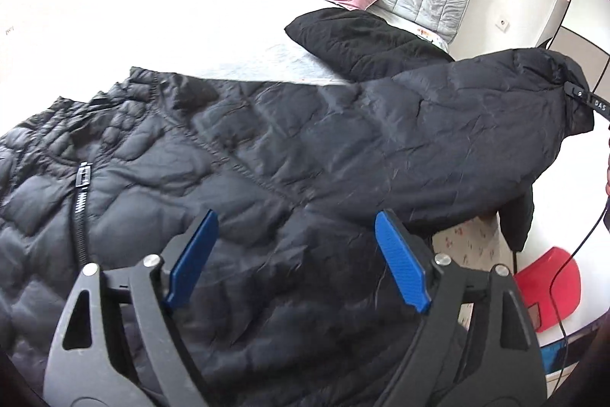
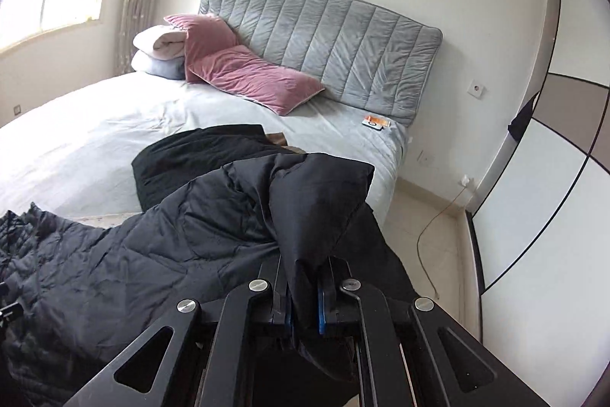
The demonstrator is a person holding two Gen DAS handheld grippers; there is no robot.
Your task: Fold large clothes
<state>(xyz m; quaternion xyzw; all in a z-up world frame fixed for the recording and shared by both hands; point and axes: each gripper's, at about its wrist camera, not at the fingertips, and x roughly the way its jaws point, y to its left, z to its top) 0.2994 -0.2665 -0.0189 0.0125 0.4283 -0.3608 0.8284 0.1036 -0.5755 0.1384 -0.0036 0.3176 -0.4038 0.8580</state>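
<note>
My right claw (image 2: 303, 296) is clamped tight on the end of the sleeve (image 2: 316, 201) of the black puffer jacket (image 1: 236, 155), holding it up off the bed (image 2: 114, 124). My left claw (image 1: 297, 254) hangs wide apart over the jacket's chest, nothing between its blue pads (image 1: 194, 254), the zip (image 1: 82, 212) just off to the left. The jacket lies spread across the bed's near edge

Both wrist cams look down-forward, close over the black jacket (image 1: 267, 140) toward the grey headboard (image 2: 324, 48), left lower, sharing jacket, bed, pink pillows (image 2: 244, 71).
</note>
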